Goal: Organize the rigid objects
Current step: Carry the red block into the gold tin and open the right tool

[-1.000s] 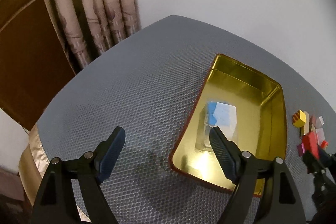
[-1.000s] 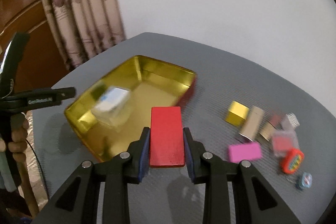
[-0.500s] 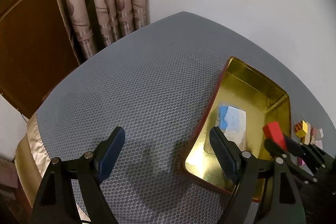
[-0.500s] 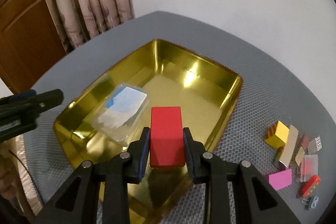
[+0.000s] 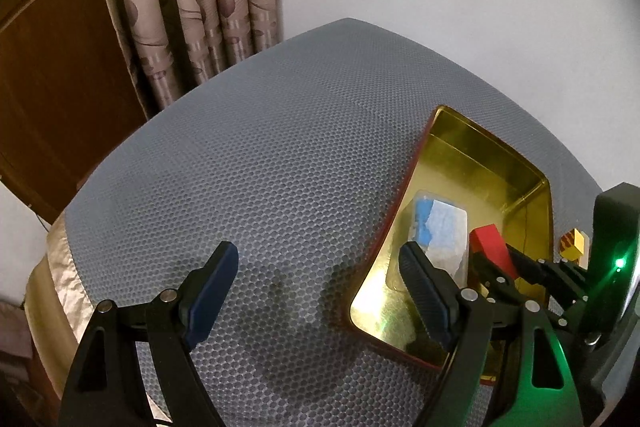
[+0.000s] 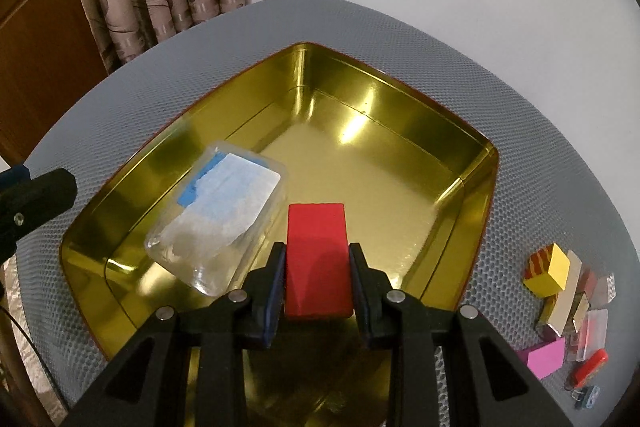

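Right gripper [image 6: 318, 283] clamped a red block [image 6: 318, 259] at lower centre, over the gold tin [image 6: 476, 163]. Left gripper [image 5: 320, 291] gaped wide, holding nothing, above the grey surface [image 5: 280, 147]. Clear box [image 6: 218, 215] lay in the tin's left part. Small blocks [image 6: 560, 299] clustered at right edge.

Two black hand-held grippers with blue-lined fingers

The left black plastic two-finger gripper [image 5: 320, 287] had angular, open-framed black arms with triangular cut-outs, silver round screws at the joints, and dark blue ribbed pads [image 5: 212, 291] on its fingers. The right black plastic two-finger gripper [image 6: 317, 267] was built alike, with silver screws along its linkage and blue pads [image 6: 276, 291] lining the finger insides. In the left wrist view its dark body carried a small glowing green light that tinted the nearby black frame green.
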The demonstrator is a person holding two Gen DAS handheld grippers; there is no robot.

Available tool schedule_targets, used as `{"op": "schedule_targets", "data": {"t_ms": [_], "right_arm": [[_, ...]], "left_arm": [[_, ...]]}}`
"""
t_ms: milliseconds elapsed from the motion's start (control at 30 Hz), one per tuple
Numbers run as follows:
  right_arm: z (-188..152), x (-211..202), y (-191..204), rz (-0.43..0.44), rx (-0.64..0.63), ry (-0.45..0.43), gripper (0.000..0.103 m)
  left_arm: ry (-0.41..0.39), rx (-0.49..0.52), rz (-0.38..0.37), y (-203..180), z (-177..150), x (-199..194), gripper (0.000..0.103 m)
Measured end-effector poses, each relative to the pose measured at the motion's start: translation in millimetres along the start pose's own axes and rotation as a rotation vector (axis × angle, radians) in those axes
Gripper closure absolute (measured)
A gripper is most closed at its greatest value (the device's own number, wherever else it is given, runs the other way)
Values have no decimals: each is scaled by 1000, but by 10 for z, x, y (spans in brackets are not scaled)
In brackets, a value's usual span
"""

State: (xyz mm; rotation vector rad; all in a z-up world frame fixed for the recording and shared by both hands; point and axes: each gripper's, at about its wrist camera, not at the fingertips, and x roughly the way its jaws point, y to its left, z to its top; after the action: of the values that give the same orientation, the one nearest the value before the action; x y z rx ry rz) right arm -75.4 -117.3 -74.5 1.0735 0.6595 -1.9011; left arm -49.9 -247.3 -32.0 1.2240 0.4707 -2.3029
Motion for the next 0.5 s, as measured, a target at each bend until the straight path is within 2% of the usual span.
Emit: {"op": "schedule_targets", "data": {"t_ms": [500], "right_arm": [[17,-68,50,-1,14,-16,72]], "left_arm": [[0,1,11,-11,-3,-11,23]]}}
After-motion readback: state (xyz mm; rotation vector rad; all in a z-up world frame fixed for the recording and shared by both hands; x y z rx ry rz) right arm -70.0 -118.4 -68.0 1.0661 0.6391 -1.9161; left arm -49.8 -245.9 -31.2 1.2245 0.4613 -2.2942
